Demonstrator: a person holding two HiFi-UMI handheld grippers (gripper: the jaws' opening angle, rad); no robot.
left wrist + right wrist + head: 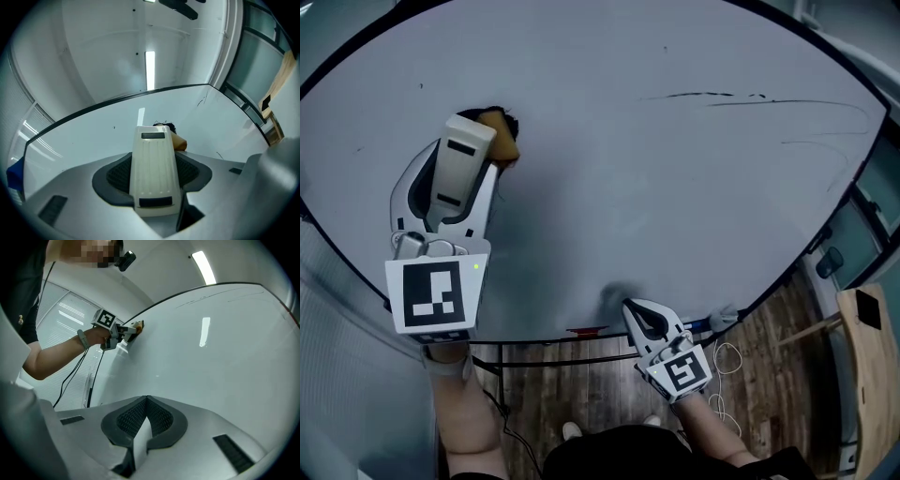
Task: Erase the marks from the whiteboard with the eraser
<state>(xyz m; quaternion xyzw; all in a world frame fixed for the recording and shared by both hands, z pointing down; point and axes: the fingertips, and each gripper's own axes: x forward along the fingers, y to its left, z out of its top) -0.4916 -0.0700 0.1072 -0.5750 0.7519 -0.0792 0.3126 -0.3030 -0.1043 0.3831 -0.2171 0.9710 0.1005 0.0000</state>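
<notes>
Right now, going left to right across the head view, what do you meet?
Left tool gripping the eraser on the whiteboard → right tool, shut and empty, at the board's lower edge → black marks at the upper right → wooden furniture at the far right.

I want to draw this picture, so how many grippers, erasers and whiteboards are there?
Grippers: 2, the left gripper and the right gripper
Erasers: 1, the eraser held against the board
Whiteboards: 1, the whiteboard
Total: 4
</notes>
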